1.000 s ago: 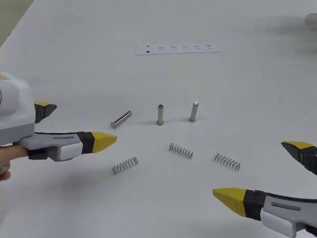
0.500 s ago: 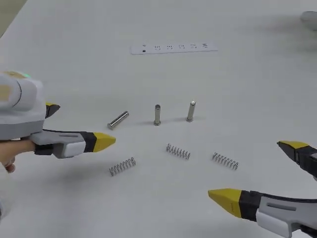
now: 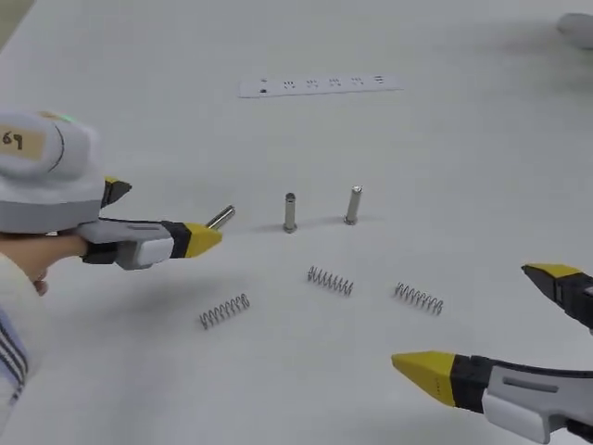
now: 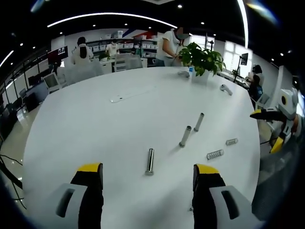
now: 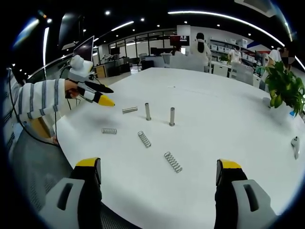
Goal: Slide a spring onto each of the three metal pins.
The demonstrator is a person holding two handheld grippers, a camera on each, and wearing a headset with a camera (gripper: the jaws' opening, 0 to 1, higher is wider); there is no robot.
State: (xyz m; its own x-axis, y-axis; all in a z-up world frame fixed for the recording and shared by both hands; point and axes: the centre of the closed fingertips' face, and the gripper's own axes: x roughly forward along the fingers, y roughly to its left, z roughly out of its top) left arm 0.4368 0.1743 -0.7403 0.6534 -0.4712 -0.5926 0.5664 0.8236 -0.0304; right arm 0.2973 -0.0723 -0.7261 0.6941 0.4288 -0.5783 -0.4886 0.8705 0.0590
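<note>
Three metal pins rest on the white table: one lies flat (image 3: 220, 217), two stand upright (image 3: 290, 213) (image 3: 353, 206). Three loose springs (image 3: 224, 311) (image 3: 330, 281) (image 3: 418, 298) lie in front of them. My left gripper (image 3: 165, 213) is open, and its near fingertip sits just left of the lying pin (image 4: 150, 161), which lies straight ahead between the jaws. The upright pins (image 4: 185, 136) (image 4: 199, 122) stand beyond it. My right gripper (image 3: 474, 318) is open at the near right, empty, with the springs (image 5: 144, 139) (image 5: 173, 161) (image 5: 109, 130) ahead of it.
A white power strip (image 3: 320, 85) lies flat at the far side of the table. A potted plant (image 4: 202, 57) stands near the table's far edge, with a small white object (image 3: 579, 28) close by. People stand at other tables behind.
My left gripper has moved right and forward, so that its near fingertip now reaches the lying pin. The right gripper has stayed where it was. Pins and springs have not moved.
</note>
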